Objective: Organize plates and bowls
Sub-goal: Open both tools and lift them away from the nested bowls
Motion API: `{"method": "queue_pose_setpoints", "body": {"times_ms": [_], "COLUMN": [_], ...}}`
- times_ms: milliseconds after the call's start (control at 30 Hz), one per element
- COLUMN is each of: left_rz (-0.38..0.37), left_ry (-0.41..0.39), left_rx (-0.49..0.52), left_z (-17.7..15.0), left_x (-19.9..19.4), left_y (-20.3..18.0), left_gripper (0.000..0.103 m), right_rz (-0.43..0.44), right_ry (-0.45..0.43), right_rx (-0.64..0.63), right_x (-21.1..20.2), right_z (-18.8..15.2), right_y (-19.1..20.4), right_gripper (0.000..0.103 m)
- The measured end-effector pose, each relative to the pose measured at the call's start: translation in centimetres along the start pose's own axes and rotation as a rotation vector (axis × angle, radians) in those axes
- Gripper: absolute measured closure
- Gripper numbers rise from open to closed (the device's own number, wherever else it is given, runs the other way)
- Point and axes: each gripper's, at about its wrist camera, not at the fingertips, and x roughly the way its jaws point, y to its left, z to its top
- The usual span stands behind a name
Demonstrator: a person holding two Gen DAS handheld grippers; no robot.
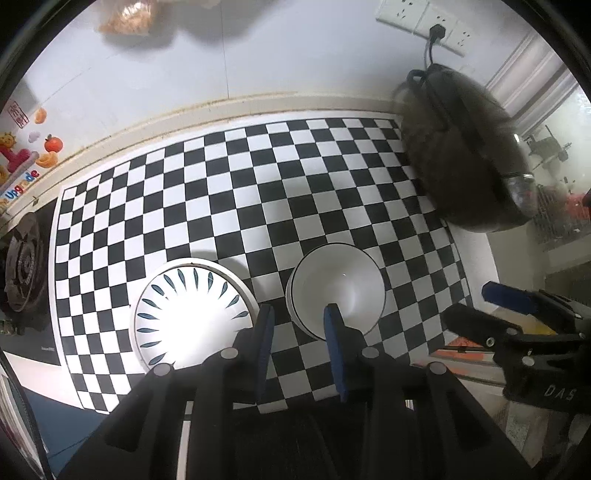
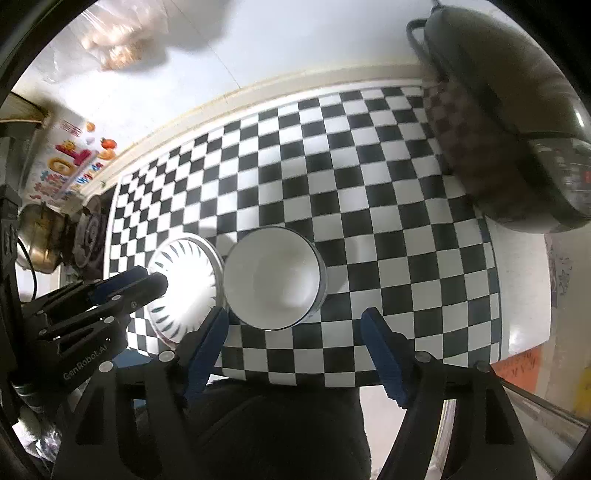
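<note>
1. Checkered black-and-white mat covering the bench, running up to the pale wall tiles.
2. Sitting on the mat near its front edge: plate stack, white with blue leaf marks round the rim, top plate glaring under the light.
3. Standing just beside the plates, on their right: bowl stack, plain white with a thin dark rim, upright, at least two nested.
4. Hanging above both stacks: left hand-held gripper, blue pads slightly parted, gripping nothing, pointing down over the gap between plates and bowls.
5. Hovering above the mat in front of the bowls: right hand-held gripper, released, pads spread wide, nothing between them.
6. Showing in the right wrist view: the same plates and bowls almost touching, with the left hand-held gripper reaching in over the plates.
7. Resting at the far right corner of the mat: dark rice cooker, blurred, cord plugged into a wall socket.
8. Lying at the left of the mat: gas burner.
</note>
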Motion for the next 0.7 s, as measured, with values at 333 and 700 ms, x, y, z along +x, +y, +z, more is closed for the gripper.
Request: {"method": "queue_pose_setpoints", "body": {"times_ms": [333,700], "left_rz": [0.038,0.049], "left_ry": [-0.080,-0.149], "left_rx": [0.033,0.055], "left_z": [-0.9,-1.0], "left_x": [-4.3,-7.2], "left_y": [-0.9,-1.8], "left_gripper": [0.077,0.077], "right_rz": [-0.050,-0.077], "right_ry": [-0.108,-0.179], "right_rx": [-0.010,-0.026], "right_x": [-5.7,-9.3], "right_z": [-1.5,-2.2], "right_y": [0.8,1.6], "right_gripper": [0.020,0.019]}}
